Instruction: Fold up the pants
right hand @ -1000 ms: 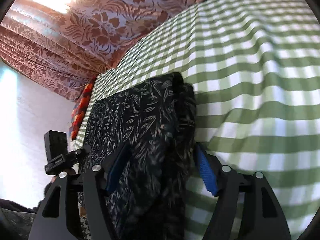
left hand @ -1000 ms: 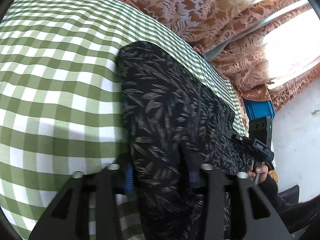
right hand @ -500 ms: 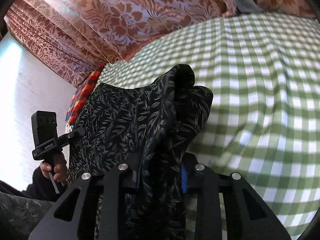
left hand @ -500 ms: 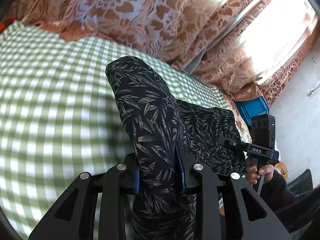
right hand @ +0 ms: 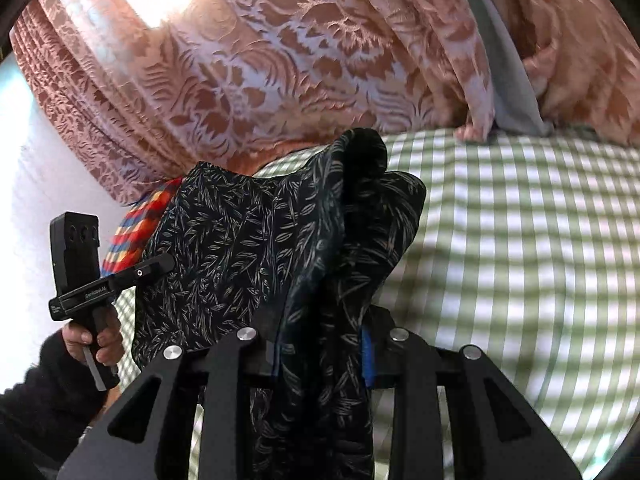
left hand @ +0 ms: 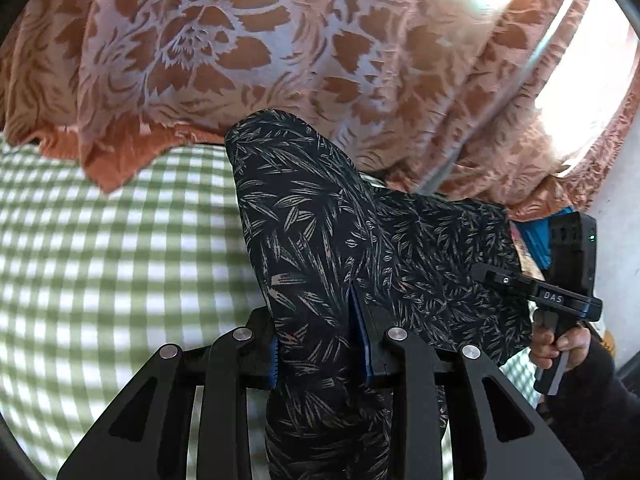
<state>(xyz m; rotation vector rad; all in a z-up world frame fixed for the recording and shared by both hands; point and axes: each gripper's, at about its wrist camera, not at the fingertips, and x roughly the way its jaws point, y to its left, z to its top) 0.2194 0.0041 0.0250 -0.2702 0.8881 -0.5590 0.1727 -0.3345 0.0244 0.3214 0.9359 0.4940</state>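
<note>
Black leaf-print pants (left hand: 304, 240), now lifted higher, stay clamped in both grippers.

Each view rides on a hand-held gripper and looks forward and downward along its own jaws, very near the dark leaf-print pants (left hand: 312, 240) that fill the lower middle. The left wrist view faces the green-checked bed (left hand: 112, 264) and the rust floral curtain (left hand: 248, 52), with the right gripper (left hand: 560, 280) at its right edge. The right wrist view (a mirror of the other) sees the pants (right hand: 248, 248), the bed (right hand: 520, 240) and the curtain (right hand: 280, 60), with the left gripper (right hand: 92, 276) at its left edge. Both share pants, bed and curtain.
</note>
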